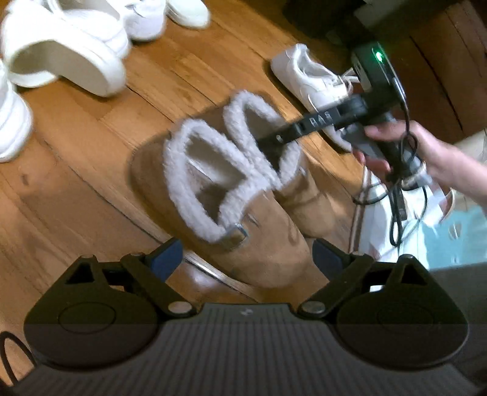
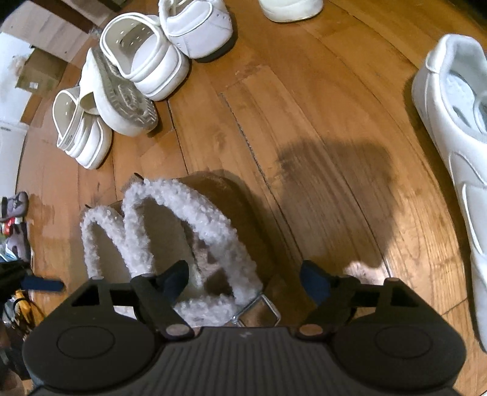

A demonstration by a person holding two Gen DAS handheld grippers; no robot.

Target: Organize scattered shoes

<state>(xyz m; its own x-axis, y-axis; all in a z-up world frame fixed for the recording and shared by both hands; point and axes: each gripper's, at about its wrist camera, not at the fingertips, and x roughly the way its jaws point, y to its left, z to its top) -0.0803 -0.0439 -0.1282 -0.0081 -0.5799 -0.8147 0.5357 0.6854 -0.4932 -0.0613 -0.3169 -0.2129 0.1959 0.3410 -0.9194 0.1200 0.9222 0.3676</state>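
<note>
Two tan suede slippers with white fleece rims stand side by side on the wood floor. In the left wrist view my left gripper (image 1: 247, 254) is open, its blue pads on either side of the near slipper's (image 1: 274, 243) toe without touching it. A hand (image 1: 392, 143) holds the right gripper, and one of its fingers (image 1: 304, 125) dips into the far slipper (image 1: 307, 195). In the right wrist view my right gripper (image 2: 245, 281) is open: one pad sits inside that slipper (image 2: 213, 231), the other outside its side wall, with a gap showing. The second slipper (image 2: 91, 243) lies to the left.
White platform sandals (image 2: 140, 61) lie piled at the upper left, one flipped sole-up (image 2: 121, 100). White sneakers sit at the top (image 2: 197, 27) and along the right edge (image 2: 456, 121). Another white sneaker (image 1: 310, 79) lies behind the slippers. Cardboard boxes (image 2: 39, 70) stand far left.
</note>
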